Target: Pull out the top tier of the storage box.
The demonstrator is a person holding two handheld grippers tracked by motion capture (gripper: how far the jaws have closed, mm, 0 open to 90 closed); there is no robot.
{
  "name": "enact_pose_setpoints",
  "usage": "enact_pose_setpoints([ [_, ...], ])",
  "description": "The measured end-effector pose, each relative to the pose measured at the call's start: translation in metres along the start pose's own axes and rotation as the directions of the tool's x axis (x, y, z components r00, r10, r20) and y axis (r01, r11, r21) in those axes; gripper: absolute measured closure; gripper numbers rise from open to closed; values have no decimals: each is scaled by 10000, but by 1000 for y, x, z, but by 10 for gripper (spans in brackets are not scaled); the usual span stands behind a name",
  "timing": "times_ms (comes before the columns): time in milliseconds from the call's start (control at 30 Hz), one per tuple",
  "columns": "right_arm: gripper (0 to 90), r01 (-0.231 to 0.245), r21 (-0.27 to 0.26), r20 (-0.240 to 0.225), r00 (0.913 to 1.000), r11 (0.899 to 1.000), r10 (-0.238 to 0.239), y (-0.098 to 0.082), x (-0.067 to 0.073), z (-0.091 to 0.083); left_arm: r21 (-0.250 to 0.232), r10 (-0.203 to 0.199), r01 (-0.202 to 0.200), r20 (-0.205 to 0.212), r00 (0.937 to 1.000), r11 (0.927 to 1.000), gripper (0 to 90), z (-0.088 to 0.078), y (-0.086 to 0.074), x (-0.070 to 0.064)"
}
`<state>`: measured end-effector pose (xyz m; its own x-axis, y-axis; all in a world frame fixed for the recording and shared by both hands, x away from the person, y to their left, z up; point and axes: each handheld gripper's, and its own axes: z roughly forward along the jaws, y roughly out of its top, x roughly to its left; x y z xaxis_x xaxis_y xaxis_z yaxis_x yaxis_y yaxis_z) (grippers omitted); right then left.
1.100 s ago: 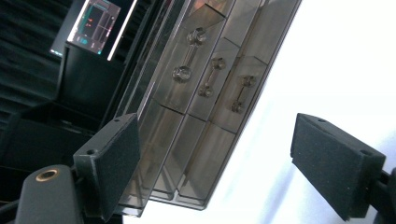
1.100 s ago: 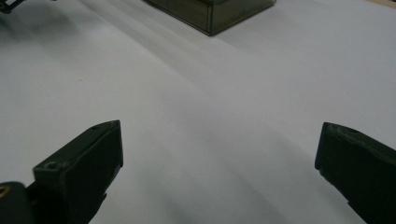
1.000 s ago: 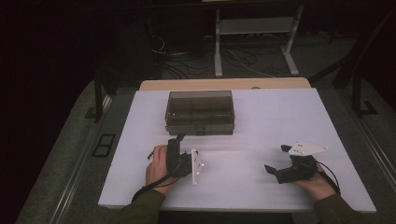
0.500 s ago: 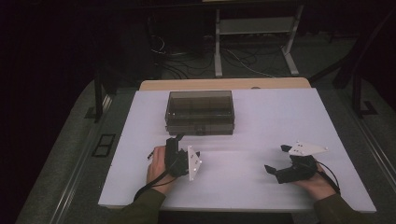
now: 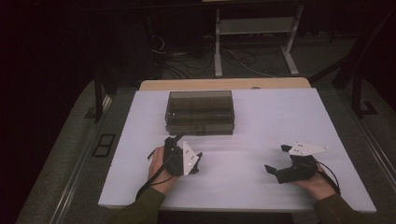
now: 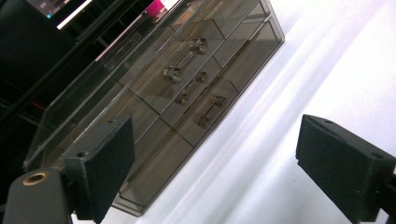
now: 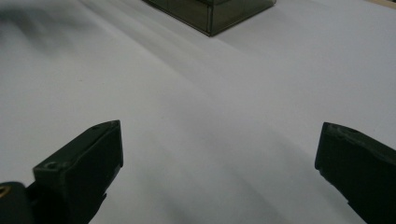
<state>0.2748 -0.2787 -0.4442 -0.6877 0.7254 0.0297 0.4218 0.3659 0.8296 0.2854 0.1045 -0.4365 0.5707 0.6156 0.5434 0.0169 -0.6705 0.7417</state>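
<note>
Sleeves: dark olive fabric is worn on both forearms.
Left gripper (image 5: 187,158): a black body is topped by a pale three-cornered plate; a black cable is trailed from it.
Right gripper (image 5: 275,161): black, likewise plated and cabled.
Pads (image 6: 338,170): matte black blocks with a rough face are seen.
Fastener: a brass-coloured ring is set into one jaw base.

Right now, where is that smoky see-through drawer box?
In the high view the drawer box sits on the white table, left of centre toward the far edge, just beyond the left tool, untouched.
</note>
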Motion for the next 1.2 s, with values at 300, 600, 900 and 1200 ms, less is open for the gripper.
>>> enact_pose_setpoints([
  [300,6,6,18,-4,10000,10000,-6,0,0,0,-21,-1276,1282,797,9886,9917,129,1,-2,7],
  [600,5,15,5,1,10000,10000,-15,0,0,0,164,-2292,2293,1457,9624,9732,131,2,-4,15],
  [900,5,10,-6,0,10000,10000,-10,0,0,0,273,-3543,3569,2110,9110,9338,136,3,-6,23],
  [1200,5,6,-5,1,10000,10000,-6,0,0,0,360,-4003,4051,2551,8802,9136,200,1,-7,28],
])
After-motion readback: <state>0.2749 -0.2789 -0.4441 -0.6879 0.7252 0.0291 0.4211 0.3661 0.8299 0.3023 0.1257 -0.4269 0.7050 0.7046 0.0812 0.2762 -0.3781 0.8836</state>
